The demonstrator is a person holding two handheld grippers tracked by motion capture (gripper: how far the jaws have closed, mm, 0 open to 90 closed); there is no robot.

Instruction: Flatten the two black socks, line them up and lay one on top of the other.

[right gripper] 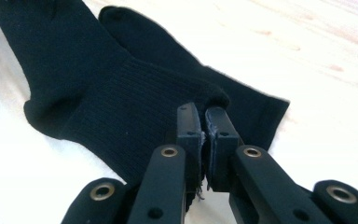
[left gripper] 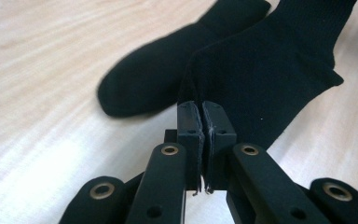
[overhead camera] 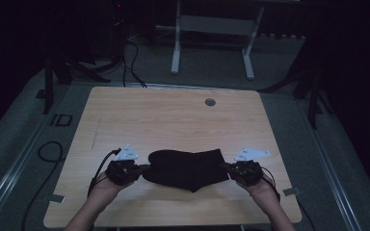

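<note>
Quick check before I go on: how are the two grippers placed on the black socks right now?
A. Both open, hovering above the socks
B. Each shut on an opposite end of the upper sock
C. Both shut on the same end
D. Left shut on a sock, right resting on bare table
B: the left gripper pinches the toe end of the upper sock and the right gripper its cuff end, jaws closed on fabric.

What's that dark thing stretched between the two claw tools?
A black sock, gripped at its ends by the left gripper and right gripper, as the high view shows.
</note>
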